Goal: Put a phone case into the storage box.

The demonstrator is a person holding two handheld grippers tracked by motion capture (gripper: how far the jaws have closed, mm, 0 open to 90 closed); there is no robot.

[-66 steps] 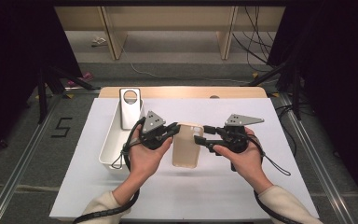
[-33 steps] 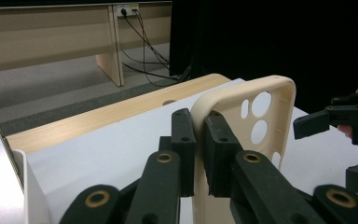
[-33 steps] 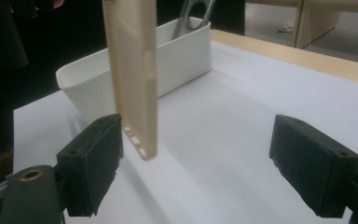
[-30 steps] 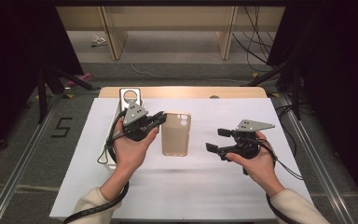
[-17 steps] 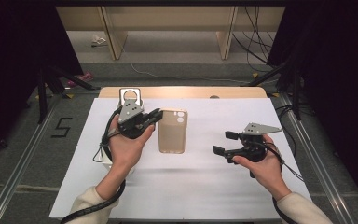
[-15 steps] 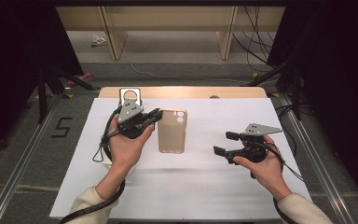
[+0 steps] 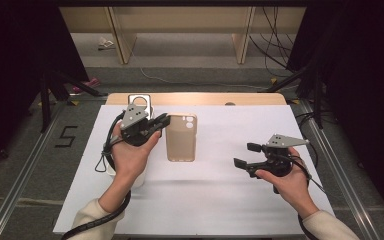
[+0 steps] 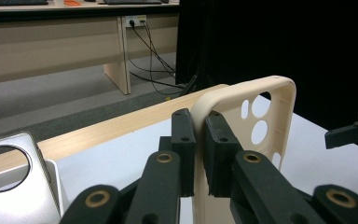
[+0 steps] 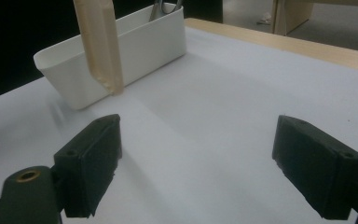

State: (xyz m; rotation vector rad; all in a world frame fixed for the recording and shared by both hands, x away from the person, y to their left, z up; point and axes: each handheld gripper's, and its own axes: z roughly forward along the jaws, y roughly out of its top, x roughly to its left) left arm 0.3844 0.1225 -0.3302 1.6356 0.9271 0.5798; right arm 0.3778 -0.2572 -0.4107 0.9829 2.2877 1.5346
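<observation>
Since the earlier frames, the right gripper (image 7: 246, 155) has been drawn away toward the table's right edge, jaws wide and empty. The beige phone case (image 7: 181, 136) is clamped at its left rim by the left gripper (image 7: 161, 121), near the table's (image 7: 230, 190) far edge. The white bin (image 9: 135, 42) and a silver stand (image 8: 9, 182) are beside it.

I could read just one sign. It was a black number 5 (image 7: 66, 136), marked on the grey floor (image 7: 27, 165) just beside the left edge of the table (image 7: 240, 195). I saw it in the high view. I looked at the other things too, and I found no words, names or numbers on any of them that I could read.
</observation>
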